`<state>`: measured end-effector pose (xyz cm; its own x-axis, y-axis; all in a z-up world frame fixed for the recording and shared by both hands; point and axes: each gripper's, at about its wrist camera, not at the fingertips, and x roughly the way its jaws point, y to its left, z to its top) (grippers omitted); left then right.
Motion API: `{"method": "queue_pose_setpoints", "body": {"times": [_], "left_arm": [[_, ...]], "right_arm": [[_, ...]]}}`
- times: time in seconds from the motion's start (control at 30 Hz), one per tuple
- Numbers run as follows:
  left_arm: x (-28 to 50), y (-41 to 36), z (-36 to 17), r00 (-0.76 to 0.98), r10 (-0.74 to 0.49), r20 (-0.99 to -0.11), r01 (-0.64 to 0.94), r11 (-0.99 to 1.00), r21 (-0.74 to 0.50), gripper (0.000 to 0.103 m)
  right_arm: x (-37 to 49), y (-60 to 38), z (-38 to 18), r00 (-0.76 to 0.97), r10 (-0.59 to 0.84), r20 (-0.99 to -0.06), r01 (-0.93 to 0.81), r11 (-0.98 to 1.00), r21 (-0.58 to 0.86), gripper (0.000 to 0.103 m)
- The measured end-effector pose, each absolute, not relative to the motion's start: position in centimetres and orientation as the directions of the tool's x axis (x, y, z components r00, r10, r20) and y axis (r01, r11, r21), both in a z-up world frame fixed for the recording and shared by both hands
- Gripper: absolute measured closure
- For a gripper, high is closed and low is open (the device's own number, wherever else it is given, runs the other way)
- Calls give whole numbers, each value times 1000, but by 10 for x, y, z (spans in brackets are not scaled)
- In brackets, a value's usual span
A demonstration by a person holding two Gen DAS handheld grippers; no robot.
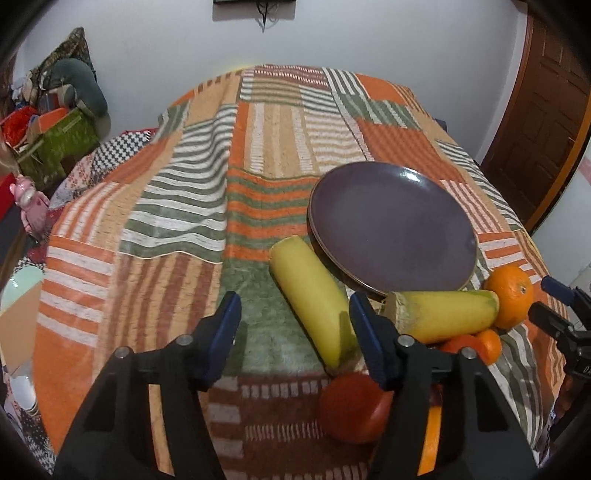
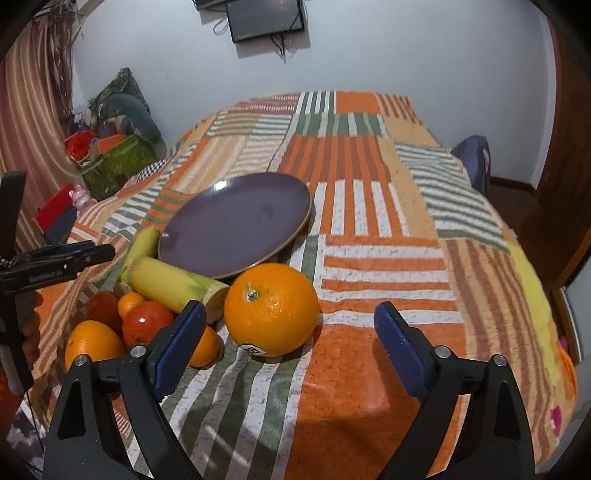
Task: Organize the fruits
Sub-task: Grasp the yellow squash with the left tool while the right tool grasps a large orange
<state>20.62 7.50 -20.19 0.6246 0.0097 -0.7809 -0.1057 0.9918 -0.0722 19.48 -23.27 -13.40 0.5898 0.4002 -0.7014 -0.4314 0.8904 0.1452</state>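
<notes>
A dark purple plate (image 1: 391, 225) (image 2: 240, 221) lies empty on the striped bedspread. Two yellow banana pieces (image 1: 310, 295) (image 2: 173, 284) lie against its near rim. A large orange (image 2: 271, 308) (image 1: 511, 295) sits in front of the plate. A red tomato-like fruit (image 1: 354, 406) (image 2: 147, 321) and small oranges (image 2: 92, 343) cluster beside the bananas. My left gripper (image 1: 295, 328) is open and empty, its right finger just above the red fruit. My right gripper (image 2: 288, 332) is open and empty, the large orange just ahead between its fingers.
The striped bedspread (image 1: 221, 184) covers the bed. A green box with clutter (image 2: 118, 162) stands at the far left by the wall. A wooden door (image 1: 539, 122) is at the right. A screen (image 2: 266, 16) hangs on the wall.
</notes>
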Motion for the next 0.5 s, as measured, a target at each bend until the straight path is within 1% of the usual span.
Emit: {"method": "queue_pose_setpoints", "body": {"times": [0.17, 0.3, 0.4, 0.47, 0.5], "left_arm": [[222, 68, -214, 598, -5, -801, -84, 994, -69, 44], [231, 67, -224, 578, 1, -816, -90, 994, -63, 44], [235, 72, -230, 567, -44, -823, -101, 987, -123, 44], [237, 72, -233, 557, -58, -828, -99, 986, -136, 44], [239, 72, -235, 551, -64, -832, -94, 986, -138, 46]], "right_arm": [[202, -231, -144, 554, 421, -718, -435, 882, 182, 18], [204, -225, -150, 536, 415, -735, -445, 879, 172, 18], [206, -222, -155, 512, 420, -749, -457, 872, 176, 25], [208, -221, -157, 502, 417, -758, -463, 869, 172, 26], [209, -220, -157, 499, 419, -758, -465, 868, 173, 28]]}}
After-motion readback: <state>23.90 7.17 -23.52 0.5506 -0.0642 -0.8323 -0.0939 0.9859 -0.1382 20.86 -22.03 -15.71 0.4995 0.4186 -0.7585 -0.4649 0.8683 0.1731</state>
